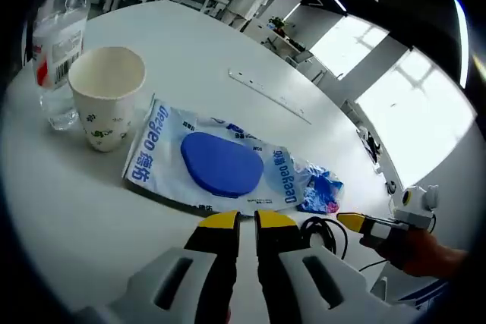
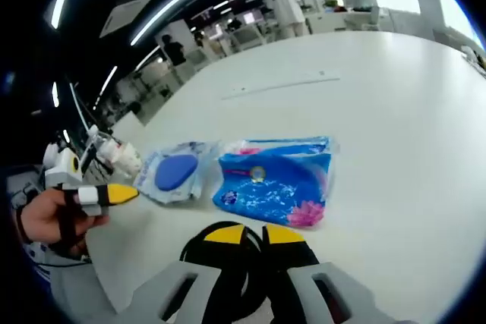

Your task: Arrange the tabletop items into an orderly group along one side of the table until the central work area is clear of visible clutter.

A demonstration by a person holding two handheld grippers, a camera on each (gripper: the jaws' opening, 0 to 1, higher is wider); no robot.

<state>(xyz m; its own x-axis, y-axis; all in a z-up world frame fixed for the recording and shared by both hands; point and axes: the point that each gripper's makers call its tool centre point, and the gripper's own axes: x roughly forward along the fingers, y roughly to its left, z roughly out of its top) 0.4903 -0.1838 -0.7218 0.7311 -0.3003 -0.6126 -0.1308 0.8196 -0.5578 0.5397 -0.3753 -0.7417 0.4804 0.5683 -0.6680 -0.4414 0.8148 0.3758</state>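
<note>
Wipes pack [image 1: 216, 163], white-blue with a blue oval lid, lies flat on the white table [image 1: 228, 43], just ahead of the left tongs [image 1: 247, 221]. Touching its far end is a blue crinkly packet [image 1: 319, 190]; in the right gripper view it reads as a blue bag [image 2: 277, 180] with pink print, beside the wipes pack [image 2: 176, 172]. Paper cup [image 1: 108, 92] stands upright next to the pack's other end; what shows of its inside looks empty. A clear plastic bottle [image 1: 57, 47] with a red-white label stands right behind the cup; liquid level can't be told. A black cable [image 1: 323, 234] coils near the tongs.

Left tongs: tips nearly together, nothing between them. Right tongs [image 2: 254, 234]: tips close together, over the cable [image 2: 228, 271]; can't tell if they pinch it.

Items are clustered but still mid-table, so the grouping looks unfinished.

Risks: pushing the pack toward the cup could tip it, since it's light and tall. The bottle could topple too. The cable may snag on the tongs and drag the packets along.
</note>
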